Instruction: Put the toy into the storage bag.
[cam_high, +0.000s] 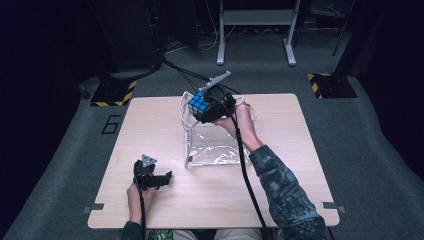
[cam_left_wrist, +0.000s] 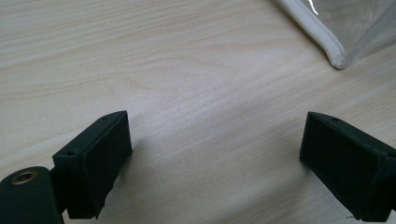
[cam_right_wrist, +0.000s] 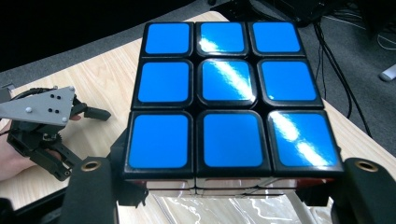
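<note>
A puzzle cube (cam_high: 199, 103) with a blue face (cam_right_wrist: 224, 93) is held in the air above the far end of a clear plastic pouch (cam_high: 216, 146). My right gripper (cam_high: 210, 107) is shut on the cube, one jaw on each side of it. The pouch lies on the wooden table (cam_high: 150, 145) and its white-trimmed mouth (cam_high: 186, 115) stands up under the cube. My left gripper (cam_high: 159, 178) rests low near the table's front left, open, with bare wood between its jaws (cam_left_wrist: 215, 158). A white-edged corner of the pouch (cam_left_wrist: 334, 49) lies beyond it.
The left gripper with its grey plate (cam_right_wrist: 44, 123) sits on the table to the left in the right gripper view. Black cables (cam_high: 185, 75) run off the table's far edge onto the grey carpet. A white stand (cam_high: 255, 30) is behind the table.
</note>
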